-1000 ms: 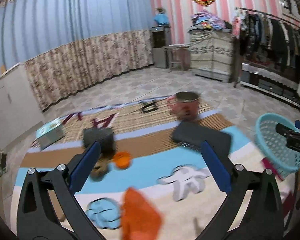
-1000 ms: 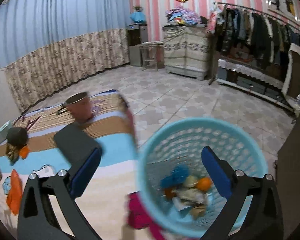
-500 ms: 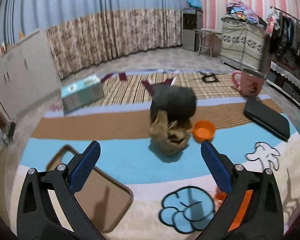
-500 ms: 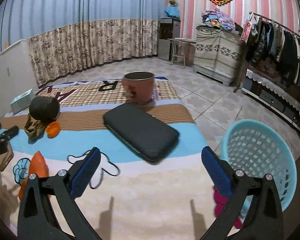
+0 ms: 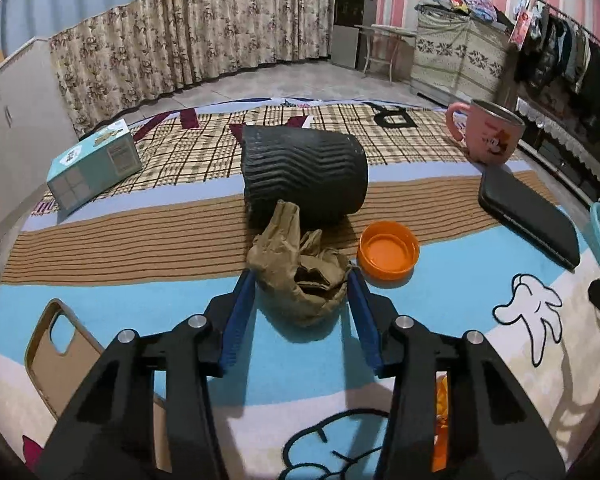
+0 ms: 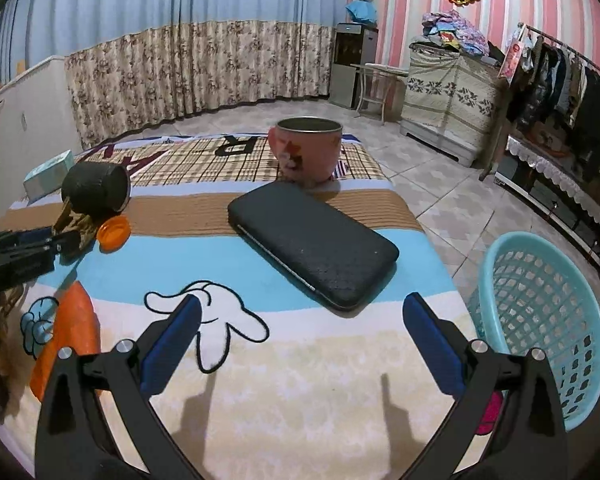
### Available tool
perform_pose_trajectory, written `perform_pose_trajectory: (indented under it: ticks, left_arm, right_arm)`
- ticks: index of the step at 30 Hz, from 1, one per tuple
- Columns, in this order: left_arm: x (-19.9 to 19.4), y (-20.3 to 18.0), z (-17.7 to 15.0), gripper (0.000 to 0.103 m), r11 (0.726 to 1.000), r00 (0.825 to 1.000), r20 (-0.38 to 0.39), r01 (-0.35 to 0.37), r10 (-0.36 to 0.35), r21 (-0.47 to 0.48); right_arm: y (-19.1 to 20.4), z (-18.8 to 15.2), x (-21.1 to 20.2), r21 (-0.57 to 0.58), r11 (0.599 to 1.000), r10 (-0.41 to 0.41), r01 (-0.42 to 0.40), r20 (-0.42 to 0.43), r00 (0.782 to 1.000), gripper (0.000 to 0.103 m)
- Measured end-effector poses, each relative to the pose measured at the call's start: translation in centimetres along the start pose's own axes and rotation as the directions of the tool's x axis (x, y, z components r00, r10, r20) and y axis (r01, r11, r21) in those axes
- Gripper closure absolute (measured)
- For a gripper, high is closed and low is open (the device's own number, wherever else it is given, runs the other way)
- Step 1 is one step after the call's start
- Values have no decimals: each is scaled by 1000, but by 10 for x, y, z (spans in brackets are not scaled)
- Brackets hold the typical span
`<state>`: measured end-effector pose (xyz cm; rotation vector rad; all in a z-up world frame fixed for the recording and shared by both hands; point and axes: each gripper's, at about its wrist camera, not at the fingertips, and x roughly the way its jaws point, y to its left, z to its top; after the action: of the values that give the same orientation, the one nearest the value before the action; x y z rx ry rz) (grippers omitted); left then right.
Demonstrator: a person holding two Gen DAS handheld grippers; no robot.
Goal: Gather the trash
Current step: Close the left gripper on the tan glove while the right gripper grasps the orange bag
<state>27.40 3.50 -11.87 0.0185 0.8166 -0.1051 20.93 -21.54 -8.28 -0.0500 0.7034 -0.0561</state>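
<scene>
Your left gripper (image 5: 302,280) brackets the paper wad (image 5: 300,276), which lies just in front of the black cup (image 5: 304,172); whether it's pinched, I can't tell. Paper may slip out. Right gripper (image 6: 300,320) is spread, empty. The orange cap (image 5: 388,250) beside the cup could get knocked.

black cup (image 5: 304,172) behind crumpled paper (image 5: 300,276)

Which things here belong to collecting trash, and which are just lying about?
Job: crumpled brown paper between the left hand-held gripper fingers; orange cap; turquoise basket.

Lying about: pink mug; black case; tissue box; phone case; black ribbed cup.
</scene>
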Motion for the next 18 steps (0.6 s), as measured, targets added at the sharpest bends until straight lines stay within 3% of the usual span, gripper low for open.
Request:
perform_pose_trajectory:
  ticks: [7, 18]
  left_arm:
    - [-22, 14, -5, 58, 1000, 999, 26, -22, 22, -23]
    - [-87, 44, -37, 58, 992, 989, 72, -130, 129, 9]
  right_arm:
    - [13, -2, -9, -24, 998, 51, -51, 0, 999, 5]
    - [80, -19, -23, -119, 979, 164, -167, -37, 986, 5]
